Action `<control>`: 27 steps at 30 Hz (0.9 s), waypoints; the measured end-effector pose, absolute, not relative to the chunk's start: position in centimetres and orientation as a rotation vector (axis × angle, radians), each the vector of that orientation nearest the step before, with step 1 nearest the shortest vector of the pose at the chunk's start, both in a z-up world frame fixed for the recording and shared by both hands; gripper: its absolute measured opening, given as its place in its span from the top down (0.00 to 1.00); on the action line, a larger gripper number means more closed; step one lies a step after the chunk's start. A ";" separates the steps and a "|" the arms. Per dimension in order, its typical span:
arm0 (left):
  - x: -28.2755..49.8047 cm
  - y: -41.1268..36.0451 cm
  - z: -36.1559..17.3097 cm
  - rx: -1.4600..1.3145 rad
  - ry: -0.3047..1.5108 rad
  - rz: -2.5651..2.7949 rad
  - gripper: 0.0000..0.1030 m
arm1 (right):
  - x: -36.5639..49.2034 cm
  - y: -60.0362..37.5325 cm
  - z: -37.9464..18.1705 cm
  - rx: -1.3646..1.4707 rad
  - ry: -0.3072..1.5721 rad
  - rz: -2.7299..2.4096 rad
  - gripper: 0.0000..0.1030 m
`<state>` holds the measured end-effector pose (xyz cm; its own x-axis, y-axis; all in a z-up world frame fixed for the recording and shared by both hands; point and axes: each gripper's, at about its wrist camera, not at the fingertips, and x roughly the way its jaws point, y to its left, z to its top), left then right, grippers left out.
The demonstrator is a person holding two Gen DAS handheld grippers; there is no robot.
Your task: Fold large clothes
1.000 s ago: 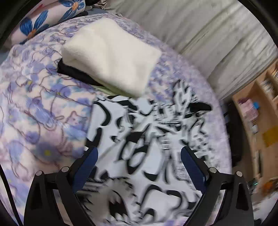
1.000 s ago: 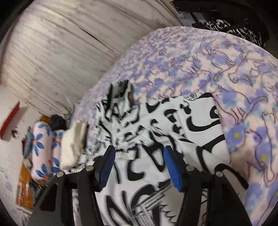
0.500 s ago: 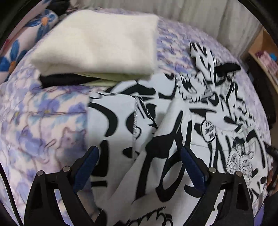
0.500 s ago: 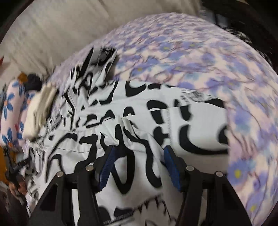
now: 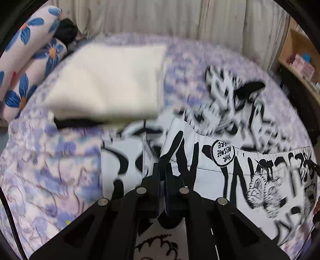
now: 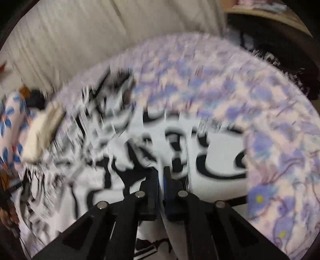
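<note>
Two grippers pinching one printed garment

One black-and-white printed garment (image 5: 236,160) lies spread on the bed (image 5: 44,164), over its purple floral cover. Left gripper (image 5: 162,172): fingers narrowed to a slit, a raised fold of the cloth caught between them. Right gripper (image 6: 161,176): same posture, fingers nearly together on a ridge of the same cloth, though blur hides the exact contact. Judgement: both pinches sit on one edge so the cloth can be lifted and carried over as a single fold; two holds keep a wide piece from sagging in the middle.

One cream folded piece (image 5: 108,80) sits beyond the garment on something dark, likely a finished stack kept aside. Two flowered bolsters (image 5: 30,52) lie by the curtain (image 5: 160,18). One shelf (image 5: 302,58) stands at the bed's far side.
</note>
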<state>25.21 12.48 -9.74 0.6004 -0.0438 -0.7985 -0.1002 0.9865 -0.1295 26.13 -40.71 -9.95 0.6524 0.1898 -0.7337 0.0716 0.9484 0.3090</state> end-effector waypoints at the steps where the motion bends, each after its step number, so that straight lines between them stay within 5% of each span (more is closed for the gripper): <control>1: 25.4 12.5 -8.8 -0.174 0.898 0.040 0.98 | 26.2 -40.8 -9.2 0.329 0.835 0.062 0.97; 6: 28.4 12.5 -8.0 -0.202 0.865 0.070 0.98 | 29.0 -40.5 -8.0 0.346 0.754 0.011 0.97; 14: 33.1 12.7 -16.6 -0.183 0.965 0.156 0.95 | 35.3 -38.2 -17.6 0.262 0.947 -0.114 0.95; 21: 33.2 13.4 -18.0 -0.222 0.920 0.139 0.91 | 35.5 -38.7 -18.1 0.286 0.956 -0.106 0.93; 27: 31.3 13.4 -15.0 -0.216 0.900 0.181 0.84 | 34.7 -38.7 -15.9 0.357 0.988 -0.171 0.75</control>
<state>31.34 13.36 -15.04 0.6091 0.0647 -0.7905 -0.2454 0.9631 -0.1102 34.70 -38.71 -15.89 0.5430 0.0204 -0.8395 0.3007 0.9287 0.2170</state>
